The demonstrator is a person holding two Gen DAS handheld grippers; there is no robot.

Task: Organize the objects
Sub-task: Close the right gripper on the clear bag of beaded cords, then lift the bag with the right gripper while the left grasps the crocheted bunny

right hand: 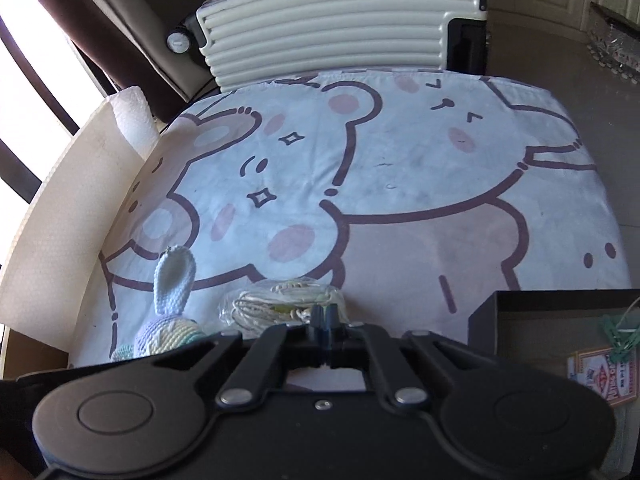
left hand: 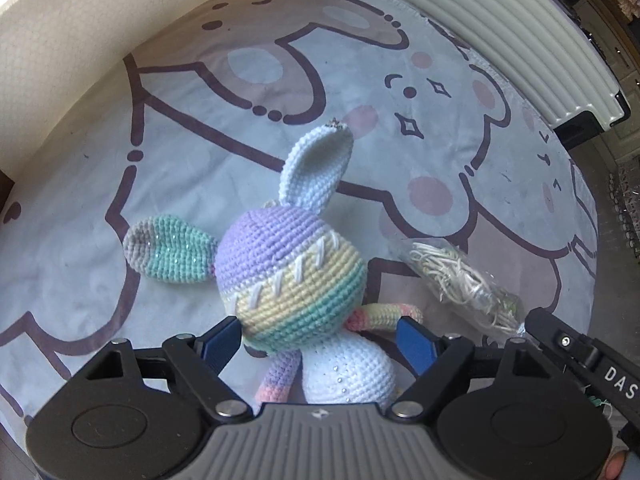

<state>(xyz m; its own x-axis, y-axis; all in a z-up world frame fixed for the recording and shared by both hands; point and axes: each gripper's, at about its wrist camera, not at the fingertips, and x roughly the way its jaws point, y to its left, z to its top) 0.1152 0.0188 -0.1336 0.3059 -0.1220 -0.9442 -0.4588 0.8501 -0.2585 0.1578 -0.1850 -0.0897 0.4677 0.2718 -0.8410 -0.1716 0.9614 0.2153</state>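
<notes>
A pastel crochet bunny (left hand: 292, 276) lies on a bear-print blanket (left hand: 180, 184), one ear up and a mint ear out to the left. My left gripper (left hand: 320, 340) straddles its neck and body, jaws wide; the blue pads (left hand: 222, 344) sit beside the toy without clearly pressing it. Right of the bunny lies a clear bag of pale cord (left hand: 460, 276). My right gripper (right hand: 325, 318) is shut, its tips pinched on the near edge of that bag (right hand: 280, 304). The bunny's ear (right hand: 176, 280) shows at lower left in the right wrist view.
A ribbed cream suitcase (right hand: 328, 28) stands past the blanket's far edge. A white foam board (right hand: 60, 220) and a paper roll (right hand: 132, 120) border the left side. A black box (right hand: 484, 320) at near right holds a card pack (right hand: 600, 376) and green string (right hand: 616, 336).
</notes>
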